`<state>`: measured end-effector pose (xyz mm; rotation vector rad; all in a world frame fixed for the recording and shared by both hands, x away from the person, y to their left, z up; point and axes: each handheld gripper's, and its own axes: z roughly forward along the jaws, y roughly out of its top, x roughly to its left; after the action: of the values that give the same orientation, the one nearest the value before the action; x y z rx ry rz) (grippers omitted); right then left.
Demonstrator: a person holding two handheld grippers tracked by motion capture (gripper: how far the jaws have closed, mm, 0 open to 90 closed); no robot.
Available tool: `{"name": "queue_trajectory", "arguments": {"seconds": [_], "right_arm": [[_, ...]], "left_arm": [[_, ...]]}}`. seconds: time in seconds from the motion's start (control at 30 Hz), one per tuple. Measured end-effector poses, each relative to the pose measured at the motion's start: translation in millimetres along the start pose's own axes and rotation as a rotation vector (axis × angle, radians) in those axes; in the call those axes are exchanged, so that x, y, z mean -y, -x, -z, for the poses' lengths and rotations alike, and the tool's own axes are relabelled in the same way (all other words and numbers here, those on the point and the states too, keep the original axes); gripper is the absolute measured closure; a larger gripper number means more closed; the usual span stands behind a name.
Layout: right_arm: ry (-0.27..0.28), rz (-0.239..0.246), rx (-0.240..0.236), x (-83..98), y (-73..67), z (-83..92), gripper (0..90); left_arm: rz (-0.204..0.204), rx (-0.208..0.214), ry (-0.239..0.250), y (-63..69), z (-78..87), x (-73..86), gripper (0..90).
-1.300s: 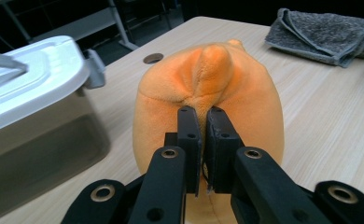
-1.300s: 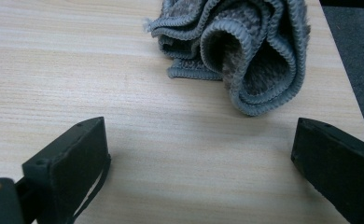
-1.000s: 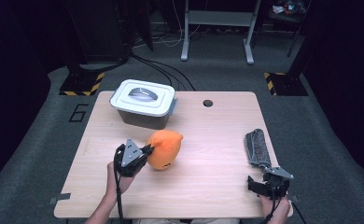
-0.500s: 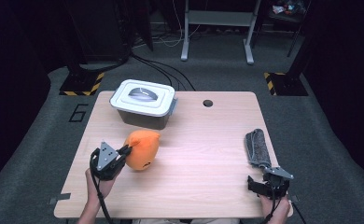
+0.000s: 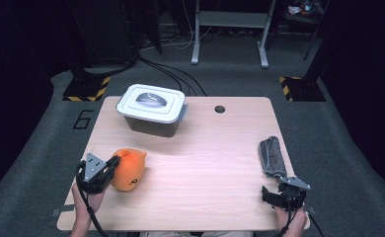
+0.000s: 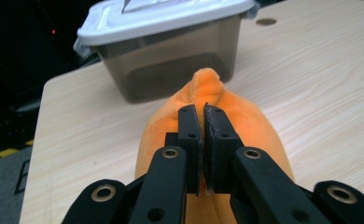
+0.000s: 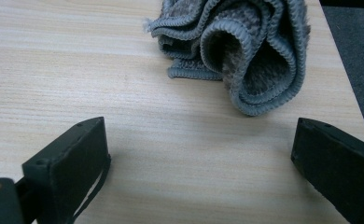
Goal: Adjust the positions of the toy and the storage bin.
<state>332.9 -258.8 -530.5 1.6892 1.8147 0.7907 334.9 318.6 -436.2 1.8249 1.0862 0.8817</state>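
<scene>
An orange plush toy (image 5: 130,169) lies on the wooden table (image 5: 210,163) near its front left. My left gripper (image 5: 110,167) is shut on the toy (image 6: 248,121); in the left gripper view its jaws (image 6: 202,109) pinch a fold of the orange fabric from above. A rolled grey cloth (image 5: 272,157) lies near the right edge. Just in front of this cloth (image 7: 245,51), my right gripper (image 5: 281,191) rests low over the table with its jaws (image 7: 201,135) wide open and nothing between them.
A grey plastic box with a white lid (image 5: 154,109) stands at the back left, just beyond the toy in the left gripper view (image 6: 171,51). A cable hole (image 5: 219,109) sits at the back middle. Dark floor and stands surround the table.
My left gripper has dragged the orange plush toy to the left and toward the table's front edge. The right gripper and the cloth have stayed put.
</scene>
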Motion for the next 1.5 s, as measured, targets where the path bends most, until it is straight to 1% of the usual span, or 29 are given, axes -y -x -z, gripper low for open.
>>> {"name": "queue_trajectory", "arguments": {"seconds": [0.17, 0.23, 0.33, 0.4, 0.47, 0.5, 0.53, 0.57, 0.63, 0.67, 0.7, 0.73, 0.77, 0.8, 0.83, 0.9, 0.93, 1.03, 1.1, 1.17, 1.2, 1.3, 1.37, 1.4, 1.47, 1.5], "right_arm": [[0.0, 0.0, 0.001, 0.0, -0.1, 0.0, 3.2], [0.0, -0.001, 0.001, 0.0, -0.1, 0.0, 3.2], [0.0, 0.001, 0.003, 0.0, 0.1, 0.2, 3.2], [0.0, -0.001, 0.002, 0.1, -0.1, 0.2, 3.2], [0.0, -0.001, 0.001, 0.0, -0.1, 0.0, 3.2], [0.0, 0.001, 0.003, 0.0, 0.0, 0.2, 3.2], [0.0, 0.0, 0.001, 0.1, -0.1, 0.0, 3.2], [0.0, -0.001, 0.001, 0.1, -0.1, 0.0, 3.2], [0.001, 0.001, 0.003, 0.1, 0.0, 0.2, 3.2], [0.0, 0.0, 0.004, 0.1, -0.1, 0.2, 3.2], [0.0, 0.0, 0.004, 0.1, -0.1, 0.3, 3.2], [0.0, 0.0, 0.004, 0.1, -0.1, 0.2, 3.2], [0.0, 0.001, 0.004, 0.1, 0.0, 0.2, 3.2], [0.0, 0.0, 0.003, 0.1, -0.1, 0.3, 3.2], [0.0, 0.0, 0.003, 0.1, -0.1, 0.2, 3.2], [0.0, 0.0, 0.004, 0.1, -0.1, 0.2, 3.2], [-0.003, -0.009, 0.003, 0.2, -0.8, 0.4, 3.2], [-0.002, -0.008, 0.003, 0.2, -0.8, 0.4, 3.2], [-0.003, -0.009, 0.004, 0.2, -0.8, 0.4, 3.2], [0.001, 0.001, 0.003, 0.1, 0.0, 0.2, 3.2], [0.0, 0.0, 0.004, 0.1, -0.1, 0.3, 3.2], [0.0, 0.0, 0.004, 0.0, -0.1, 0.2, 3.2], [0.0, -0.002, 0.002, 0.1, -0.2, 0.2, 3.2], [0.0, -0.001, 0.004, 0.1, -0.1, 0.3, 3.2], [0.0, -0.001, 0.003, 0.0, -0.1, 0.2, 3.2], [0.0, 0.0, 0.004, 0.0, -0.1, 0.2, 3.2]], "left_arm": [[0.029, -0.034, -0.02, -13.9, -2.4, 5.1, 85.9], [0.037, -0.05, -0.037, -20.6, -4.5, 7.4, 85.7], [0.063, -0.072, -0.053, -31.8, -9.4, 11.8, 84.8], [0.079, -0.079, -0.061, -39.7, -13.0, 14.5, 82.8], [0.1, -0.083, -0.069, -46.2, -15.5, 16.0, 79.5], [0.111, -0.093, -0.07, -48.7, -17.0, 16.4, 77.9], [0.113, -0.102, -0.081, -50.9, -17.7, 16.6, 75.5], [0.113, -0.103, -0.081, -54.2, -18.4, 16.7, 73.5], [0.13, -0.111, -0.091, -58.1, -19.5, 17.1, 67.5], [0.134, -0.111, -0.099, -60.3, -19.6, 17.5, 65.7], [0.141, -0.122, -0.098, -62.0, -20.5, 18.2, 63.8], [0.148, -0.124, -0.103, -64.0, -20.8, 18.8, 61.4], [0.152, -0.133, -0.095, -65.8, -21.7, 20.0, 59.8], [0.158, -0.142, -0.105, -67.7, -21.8, 20.5, 58.4], [0.167, -0.139, -0.118, -70.3, -21.0, 20.9, 56.9], [0.186, -0.14, -0.12, -74.6, -21.2, 22.7, 54.2], [0.186, -0.143, -0.133, -77.6, -20.4, 23.6, 53.3], [0.204, -0.153, -0.143, -84.4, -20.2, 27.2, 51.2], [0.217, -0.157, -0.148, -88.0, -20.0, 29.4, 49.9], [0.219, -0.168, -0.134, -89.8, -20.8, 31.1, 48.4], [0.22, -0.167, -0.141, -90.6, -19.8, 30.7, 47.5], [0.228, -0.159, -0.147, -94.2, -15.9, 27.9, 41.8], [0.238, -0.162, -0.13, -93.9, -13.8, 25.6, 38.1], [0.233, -0.161, -0.13, -94.0, -12.0, 23.7, 36.0], [0.241, -0.157, -0.106, -92.3, -9.7, 20.4, 33.7], [0.23, -0.152, -0.114, -92.2, -7.6, 18.3, 32.2]]}}
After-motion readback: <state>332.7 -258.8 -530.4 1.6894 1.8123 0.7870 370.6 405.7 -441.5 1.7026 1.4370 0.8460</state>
